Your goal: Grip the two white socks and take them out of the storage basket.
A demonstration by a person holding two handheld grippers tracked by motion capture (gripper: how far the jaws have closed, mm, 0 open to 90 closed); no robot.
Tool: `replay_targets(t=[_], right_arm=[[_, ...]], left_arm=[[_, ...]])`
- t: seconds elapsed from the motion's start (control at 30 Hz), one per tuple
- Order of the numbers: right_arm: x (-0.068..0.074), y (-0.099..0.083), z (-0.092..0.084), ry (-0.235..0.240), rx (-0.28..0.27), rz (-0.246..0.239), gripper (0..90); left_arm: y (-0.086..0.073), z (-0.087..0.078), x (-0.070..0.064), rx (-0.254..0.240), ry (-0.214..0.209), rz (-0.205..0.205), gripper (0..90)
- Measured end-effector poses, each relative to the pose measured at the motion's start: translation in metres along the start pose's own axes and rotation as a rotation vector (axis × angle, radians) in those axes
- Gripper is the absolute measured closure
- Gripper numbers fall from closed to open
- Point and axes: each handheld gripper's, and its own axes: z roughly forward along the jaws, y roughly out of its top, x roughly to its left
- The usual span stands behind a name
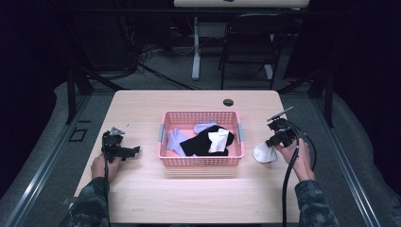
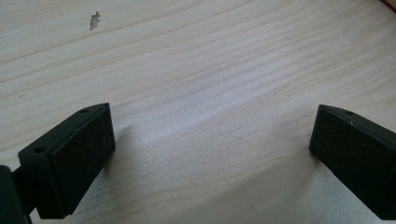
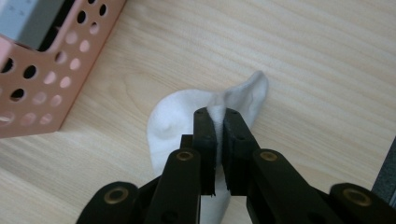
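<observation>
Right gripper [image 3: 218, 116]: we see its two black jaws pinched together on a fold of the white sock [image 3: 177, 121], with only a thin ridge of cloth between the pads.
White sock: we find it on the bare wood of the table [image 1: 142, 198], just to the right of the pink basket [image 1: 165, 158] in the high view, apart from the basket's wall; its lower part spreads flat on the wood while the pinched fold stands up into the jaws.
Right hand [image 1: 299, 156]: we see it holding the gripper from behind, with the black cable looping back toward the sleeve.
Left gripper [image 2: 212, 140]: we see its jaws spread wide, with bare wood between them and nothing in their hold.
Left hand [image 1: 101, 165]: we see it at the table's left side, well apart from the basket.
Basket contents: we make out a black garment [image 1: 201, 144], a white piece [image 1: 219, 141] lying on top of it, and pale lilac socks [image 1: 176, 139] toward the left and back.
</observation>
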Motion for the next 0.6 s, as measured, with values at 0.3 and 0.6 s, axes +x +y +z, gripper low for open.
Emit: replay_targets(t=[0.3, 0.6], right_arm=[[-0.004, -0.003, 0.007, 0.015, 0.02, 0.029, 43.2], [-0.001, -0.001, -0.016, 0.029, -0.063, 0.042, 16.6]], left_arm=[[0.0, 0.0, 0.0, -0.002, 0.0, -0.002, 0.0], [0.0, 0.0, 0.0, -0.001, 0.0, -0.001, 0.0]])
